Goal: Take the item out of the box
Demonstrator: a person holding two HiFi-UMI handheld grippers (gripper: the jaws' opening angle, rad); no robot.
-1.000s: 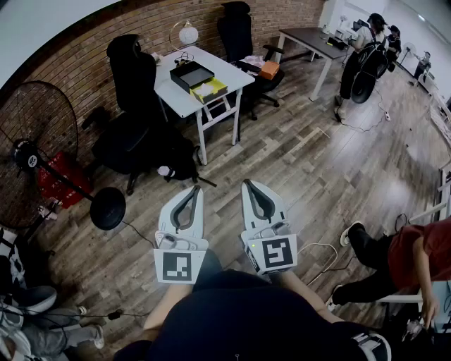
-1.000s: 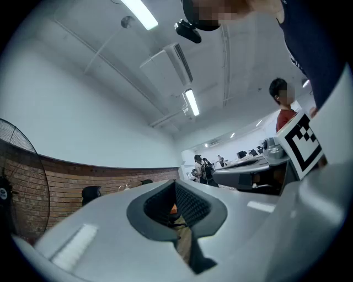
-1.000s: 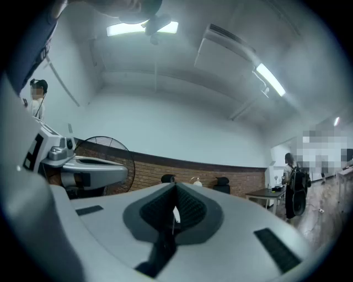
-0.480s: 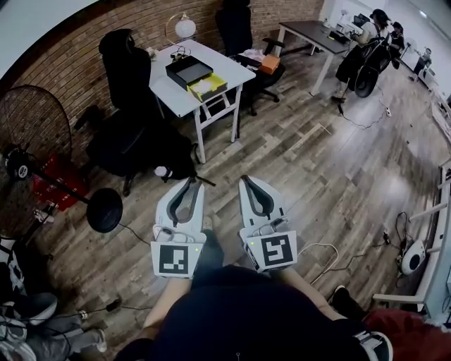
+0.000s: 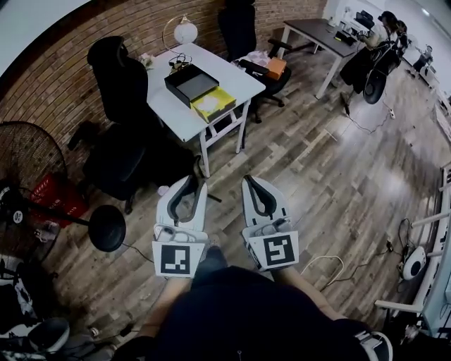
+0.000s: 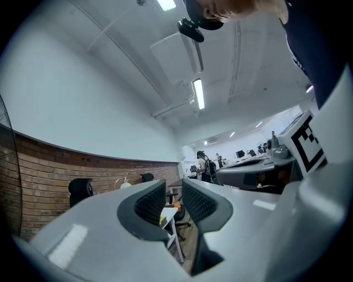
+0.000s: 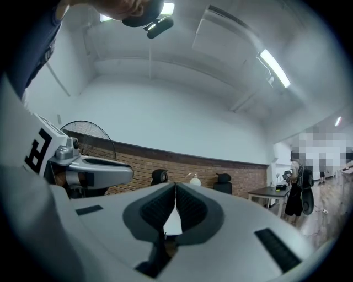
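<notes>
Across the room stands a white table [image 5: 232, 74]. On it lies an open black box [image 5: 190, 83], and a yellow tray [image 5: 213, 103] holding something pale sits right beside it. Both grippers hang low in front of the person, over the wooden floor and well short of the table. The jaws of my left gripper [image 5: 189, 180] are opening, with a gap and nothing between them in the left gripper view [image 6: 174, 187]. My right gripper [image 5: 251, 182] is shut and empty, its pads meeting in the right gripper view [image 7: 175, 190].
Black office chairs [image 5: 116, 67] [image 5: 236, 21] flank the table. A standing fan [image 5: 28, 166] and a red crate [image 5: 51, 199] are at the left, and a round lamp [image 5: 185, 32] stands on the table's far end. A second desk [image 5: 317, 35] and people are at the back right. Cables [image 5: 320, 264] lie on the floor.
The left gripper's jaws have parted from shut. The head view has shifted so the table sits nearer, and the person in red at the right edge is out of view.
</notes>
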